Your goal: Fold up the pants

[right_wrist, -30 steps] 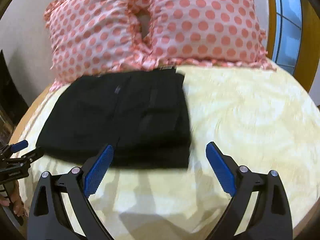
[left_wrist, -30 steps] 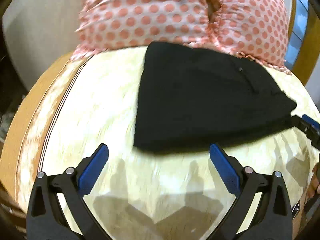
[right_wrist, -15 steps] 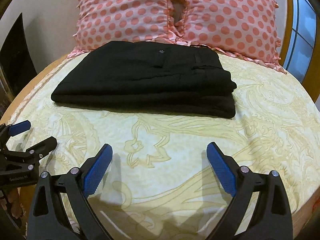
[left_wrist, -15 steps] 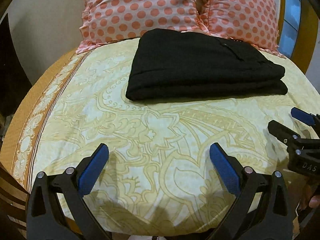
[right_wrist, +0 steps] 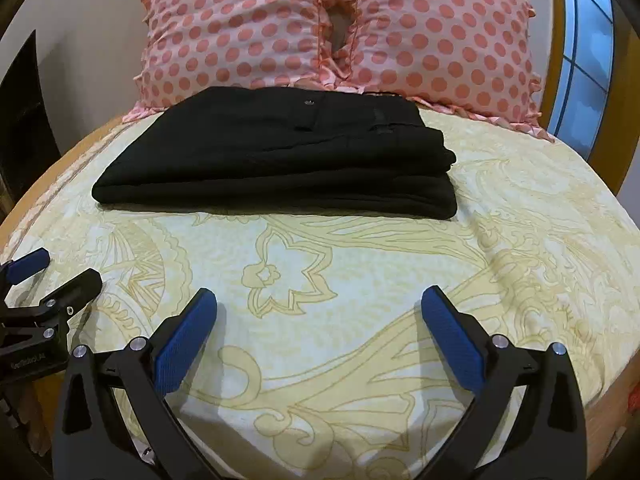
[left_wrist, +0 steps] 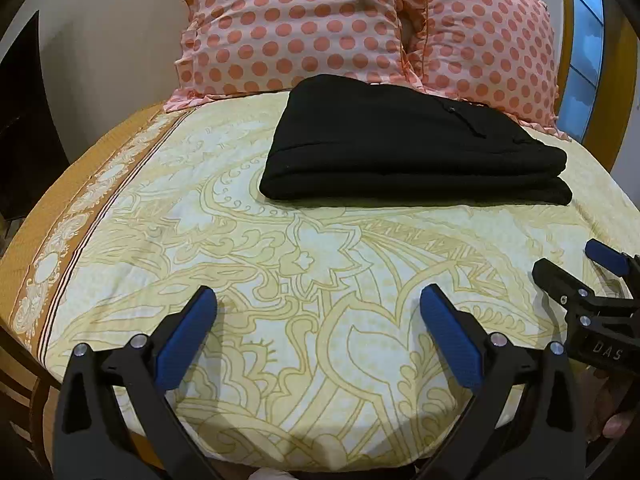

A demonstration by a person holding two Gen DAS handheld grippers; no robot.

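On the bed's yellow patterned sheet (left_wrist: 248,240), the folded black pants (left_wrist: 408,152) are laid just before two pink polka-dot pillows (right_wrist: 248,36). The left gripper (left_wrist: 318,312) is held with jaws spread; the right gripper (right_wrist: 319,312) jaws are opening, nothing between them.
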